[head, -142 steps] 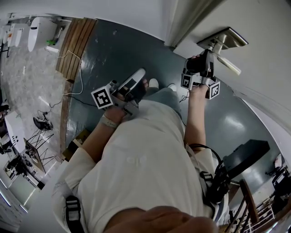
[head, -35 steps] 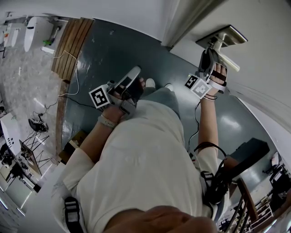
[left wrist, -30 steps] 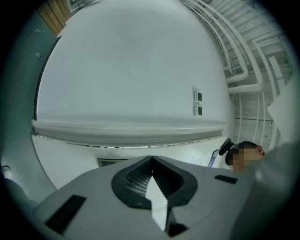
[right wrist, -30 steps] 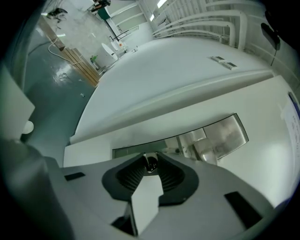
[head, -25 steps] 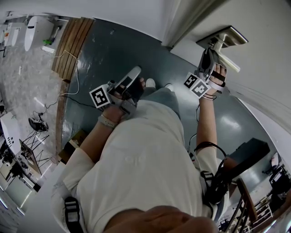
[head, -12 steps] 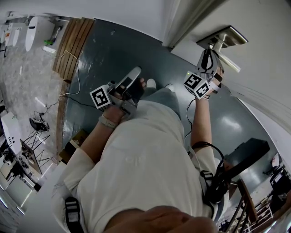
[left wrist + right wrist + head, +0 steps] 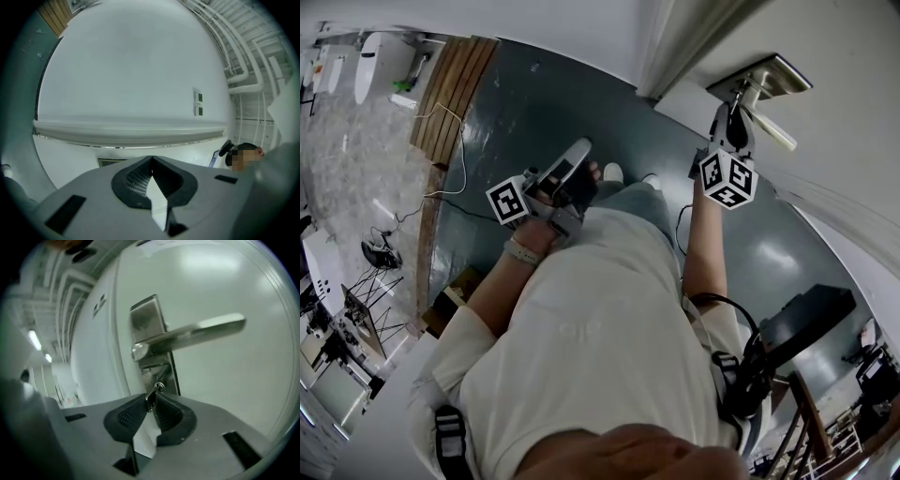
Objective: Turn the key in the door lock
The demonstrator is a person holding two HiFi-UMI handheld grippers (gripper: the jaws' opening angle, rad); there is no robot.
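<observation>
Key (image 7: pixel 151 398): appears seated in lock (image 7: pixel 158 373), at 6 o'clock of lever handle (image 7: pixel 201 331) on door (image 7: pixel 234 394). Key head pinched edge-on between pads of right gripper (image 7: pixel 152 405), jaws pressed onto it. I judge this grip chosen so wrist roll passes straight into cylinder. Right arm stretched forward and up to door; gripper sits at 1 o'clock in head view, marker cube (image 7: pixel 727 178) facing me. Left gripper (image 7: pixel 151 169): jaws pressed together on nothing, parked near waist at 10 o'clock, well apart from door, presumably idle.
</observation>
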